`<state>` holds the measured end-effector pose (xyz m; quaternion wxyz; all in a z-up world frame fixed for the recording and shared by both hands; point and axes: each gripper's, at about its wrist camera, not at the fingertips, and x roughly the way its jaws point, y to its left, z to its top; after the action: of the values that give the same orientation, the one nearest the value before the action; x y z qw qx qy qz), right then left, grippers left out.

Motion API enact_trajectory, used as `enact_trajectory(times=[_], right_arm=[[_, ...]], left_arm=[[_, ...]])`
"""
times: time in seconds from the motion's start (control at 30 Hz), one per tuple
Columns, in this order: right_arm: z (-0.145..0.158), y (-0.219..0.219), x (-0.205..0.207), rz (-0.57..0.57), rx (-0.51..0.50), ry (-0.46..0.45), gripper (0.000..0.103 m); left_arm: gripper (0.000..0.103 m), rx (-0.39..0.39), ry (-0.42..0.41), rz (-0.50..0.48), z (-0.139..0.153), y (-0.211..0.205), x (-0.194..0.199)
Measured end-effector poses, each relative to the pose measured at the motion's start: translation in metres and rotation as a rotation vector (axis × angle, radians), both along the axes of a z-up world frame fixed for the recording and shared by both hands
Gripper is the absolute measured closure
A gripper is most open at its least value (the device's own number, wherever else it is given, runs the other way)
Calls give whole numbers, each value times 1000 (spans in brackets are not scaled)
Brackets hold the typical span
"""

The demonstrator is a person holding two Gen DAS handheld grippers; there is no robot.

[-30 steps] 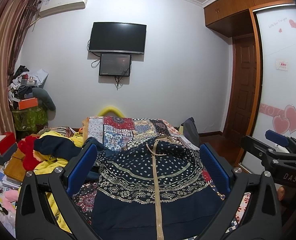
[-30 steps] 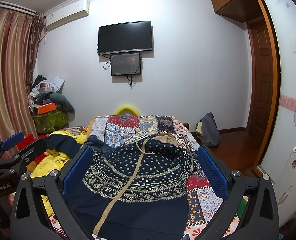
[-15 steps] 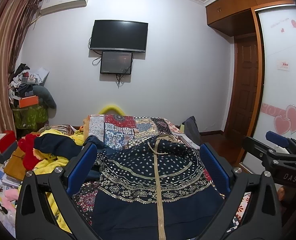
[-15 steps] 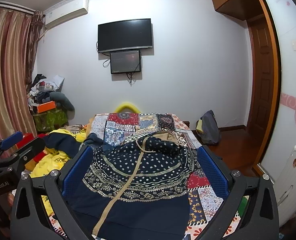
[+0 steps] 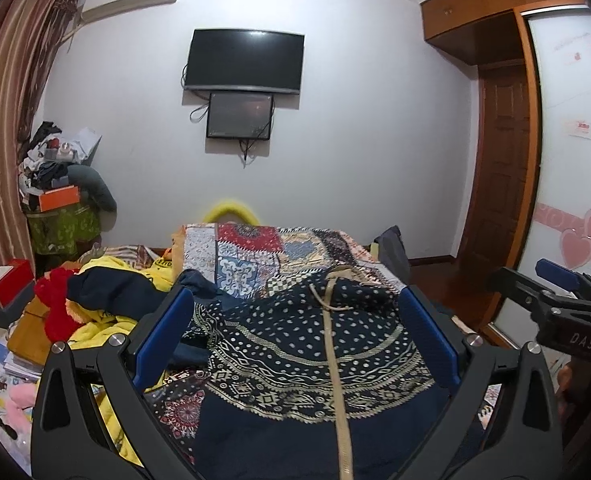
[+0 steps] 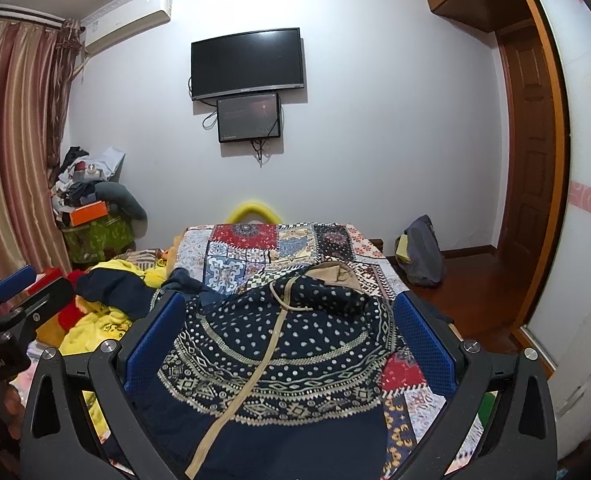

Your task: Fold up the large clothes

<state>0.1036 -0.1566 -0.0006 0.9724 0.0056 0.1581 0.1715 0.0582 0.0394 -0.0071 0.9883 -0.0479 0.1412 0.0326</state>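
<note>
White letters "DAS" are read on the black body of the right gripper (image 5: 555, 280), seen at the right edge of the left wrist view. On the black body of the left gripper (image 6: 13, 282), at the left edge of the right wrist view, white lettering is partly cut off; "Robot.AI" is made out. No other legible text is found.

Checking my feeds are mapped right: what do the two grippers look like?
Both match: black frames with silver screws and blue ribbed finger pads. The left gripper and right gripper differ in lettering: white "DAS" shows on the right one's body, and white lettering, partly cut off, on the left's.
</note>
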Motion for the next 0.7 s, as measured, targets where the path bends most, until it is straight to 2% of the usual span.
enact_trajectory(times=[0.23,0.33,0.43,0.53,0.63,0.7], right_arm=[[4,9,47,8,-11,3,0],[1,13,72,18,-21,24,0],[-13,21,107,33,-49,101,0],[-31,26,137,45,-90,173,0],[-58,34,166,50,-148,268,0],[-82,43,186,58,-196,345,0]], left_arm=[[0,-31,75,53,-2,50,60],[0,-55,170,81,-10,78,100],[0,-88,286,102,-30,110,142],[0,-115,415,130,-63,139,179],[0,-131,564,154,-104,168,212],[0,-165,627,154,-126,185,224]])
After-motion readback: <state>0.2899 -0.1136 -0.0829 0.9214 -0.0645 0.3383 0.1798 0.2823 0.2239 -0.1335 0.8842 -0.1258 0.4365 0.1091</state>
